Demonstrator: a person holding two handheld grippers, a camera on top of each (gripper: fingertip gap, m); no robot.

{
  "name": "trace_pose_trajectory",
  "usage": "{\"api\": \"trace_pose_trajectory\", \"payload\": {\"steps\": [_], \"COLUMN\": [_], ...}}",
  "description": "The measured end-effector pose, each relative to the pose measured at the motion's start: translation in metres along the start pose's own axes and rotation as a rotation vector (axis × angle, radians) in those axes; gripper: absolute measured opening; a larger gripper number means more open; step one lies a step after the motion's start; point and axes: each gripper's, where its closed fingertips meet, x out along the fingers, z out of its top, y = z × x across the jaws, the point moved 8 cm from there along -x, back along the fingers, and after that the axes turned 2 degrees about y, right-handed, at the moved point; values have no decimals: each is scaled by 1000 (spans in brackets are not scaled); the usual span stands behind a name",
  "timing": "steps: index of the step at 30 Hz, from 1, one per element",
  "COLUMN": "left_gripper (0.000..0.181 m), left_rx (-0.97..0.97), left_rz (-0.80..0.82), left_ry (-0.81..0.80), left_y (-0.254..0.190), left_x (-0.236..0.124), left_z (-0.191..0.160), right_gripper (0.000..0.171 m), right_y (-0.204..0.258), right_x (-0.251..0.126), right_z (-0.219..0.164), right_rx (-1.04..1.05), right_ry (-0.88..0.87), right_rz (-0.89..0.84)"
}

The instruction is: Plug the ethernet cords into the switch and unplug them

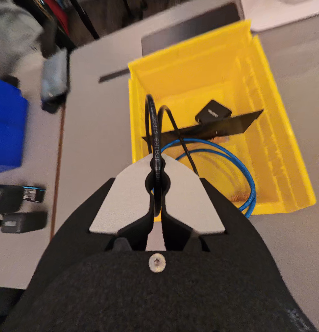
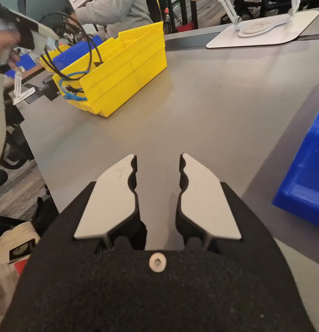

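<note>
Left tool clamped on a black cord above the yellow bin; right tool apart over bare bench.

The left tool (image 1: 157, 158) pinches the black ethernet cord (image 1: 156, 136) between its fingers; the cord arches up and drops into the yellow bin (image 1: 273, 147) just beyond. There a blue cord (image 1: 245, 172) lies coiled on the near side of a black divider (image 1: 241, 124), with a small black switch (image 1: 213, 112) behind it. The right tool (image 2: 158, 158) hangs with its fingers apart above the grey bench (image 2: 218, 100), the bin far left.
</note>
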Motion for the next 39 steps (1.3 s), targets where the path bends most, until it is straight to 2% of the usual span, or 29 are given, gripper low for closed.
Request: {"api": "trace_pose_trajectory", "payload": {"steps": [8, 15, 20, 26, 29, 34, 37, 39], "left_gripper": [1, 1, 1, 1, 1, 1, 1, 1], "left_rx": [5, 65, 159, 330, 375, 425, 430, 429], "left_rz": [-34, -166, -298, -468, -553, -786, -968, -1026], "left_ry": [-270, -538, -653, -776, -758, -594, -525, -492], "left_y": [22, 14, -1, -42, -74, -143, -179, -197], "left_x": [-73, -140, -191, -249, -245, -182, -151, -136], "left_z": [55, 91, 128, 161, 161, 133, 110, 97], "right_gripper": [44, 43, 43, 42, 43, 47, 47, 47], "right_y": [5, 11, 19, 27, 30, 28, 19, 17], "right_x": [-1, 4, 7, 8, 6, -5, -7, -6], "right_z": [-1, -2, 0, 0, 2, 12, 32, 45], "right_rx": [-21, -74, -90, -139, -155, -182, -184, -204], "right_ry": [6, 22, 14, 17, 0, -61, -87, -85], "right_rz": [-1, -8, 18, 29, 41, 36, 20, 27]}}
